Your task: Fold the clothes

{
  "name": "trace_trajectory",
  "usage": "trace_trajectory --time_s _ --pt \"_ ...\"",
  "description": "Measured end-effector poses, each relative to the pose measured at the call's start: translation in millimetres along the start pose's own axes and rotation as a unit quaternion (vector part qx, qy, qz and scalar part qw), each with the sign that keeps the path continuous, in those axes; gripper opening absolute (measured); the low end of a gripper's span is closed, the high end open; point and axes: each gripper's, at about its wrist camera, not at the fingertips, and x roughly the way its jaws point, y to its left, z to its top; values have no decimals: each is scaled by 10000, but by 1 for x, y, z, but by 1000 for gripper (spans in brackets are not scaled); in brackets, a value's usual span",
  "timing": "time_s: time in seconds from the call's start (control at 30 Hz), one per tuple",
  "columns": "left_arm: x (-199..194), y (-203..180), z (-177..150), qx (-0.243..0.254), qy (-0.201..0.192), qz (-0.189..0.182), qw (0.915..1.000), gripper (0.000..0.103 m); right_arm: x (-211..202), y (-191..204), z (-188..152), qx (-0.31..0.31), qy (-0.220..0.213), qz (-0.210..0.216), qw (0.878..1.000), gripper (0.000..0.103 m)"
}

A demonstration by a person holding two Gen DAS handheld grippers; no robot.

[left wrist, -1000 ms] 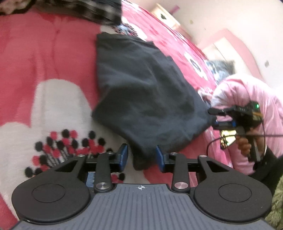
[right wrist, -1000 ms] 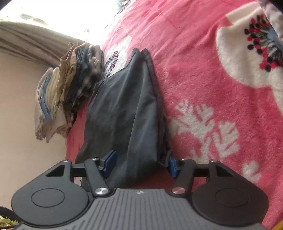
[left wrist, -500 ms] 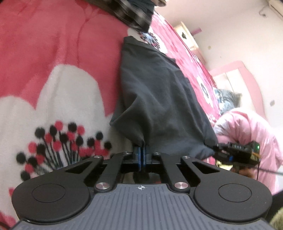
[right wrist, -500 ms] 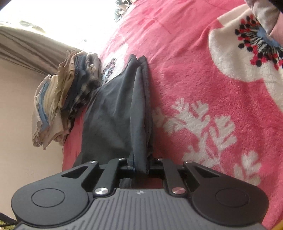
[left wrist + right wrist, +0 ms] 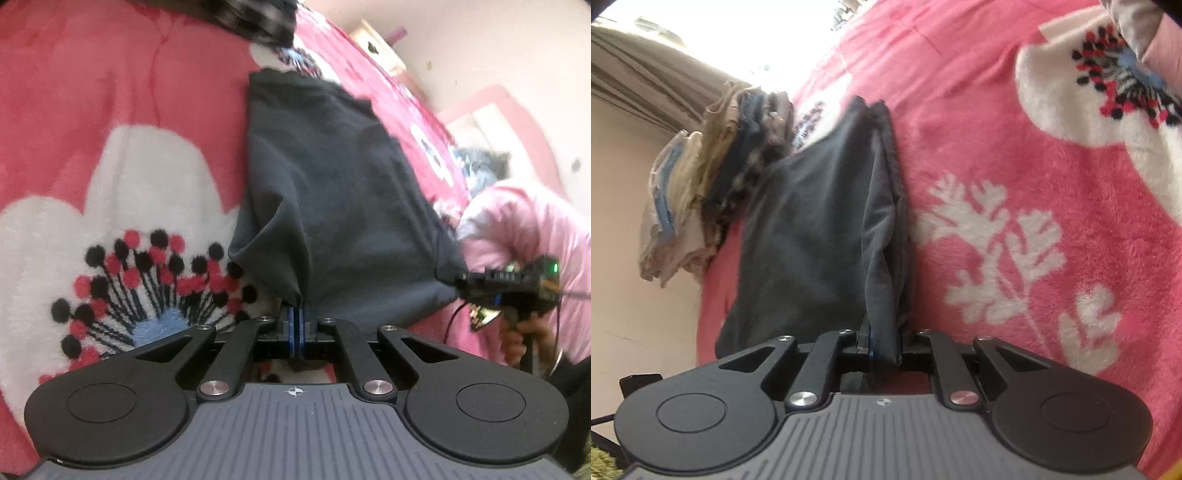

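A dark grey garment (image 5: 332, 192) lies on a pink flowered blanket (image 5: 110, 92). My left gripper (image 5: 296, 325) is shut on its near corner, which bunches into the blue pads. In the right wrist view the same garment (image 5: 812, 229) stretches away, folded in layers. My right gripper (image 5: 882, 343) is shut on its near edge. The right gripper also shows in the left wrist view (image 5: 506, 288), pinching the garment's other near corner.
A stack of folded clothes (image 5: 701, 184) sits at the blanket's far left by the wall. A checked cloth (image 5: 255, 18) lies beyond the garment. The person's pink sleeve (image 5: 517, 221) is at the right.
Both grippers were open around the garment's near corners a second ago; they closed on the cloth. The gripped corners now rise slightly and the fabric pulls taut.
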Motion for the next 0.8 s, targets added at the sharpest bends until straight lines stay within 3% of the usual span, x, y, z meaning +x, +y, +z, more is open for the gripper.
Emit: trace_trajectory --time_s 0.2,0.37,0.43,0.5,0.53,0.63,0.8 --pt "-9 -6 -3 229 4 -21 9997 1 -6 0 -5 -51 3 39 10000 12" --pt "0 0 -5 265 74 153 9995 1 5 0 -4 -248 121 -207 9994 14" --pt "2 2 -3 256 89 155 9995 4 -3 6 -2 -428 163 -325 9984 25" --pt "-5 1 -2 304 76 175 9994 10 -19 17 0 -768 136 -675 9947 46" --pt "-11 2 -3 291 71 215 9993 18 -28 23 1 -950 83 -904 9913 47" --pt "-29 3 -4 285 20 366 9989 28 -54 44 11 -1428 -168 -1222 9820 47" --pt "-52 1 -2 283 -279 471 9981 31 -57 100 35 -2056 -381 -774 9748 48"
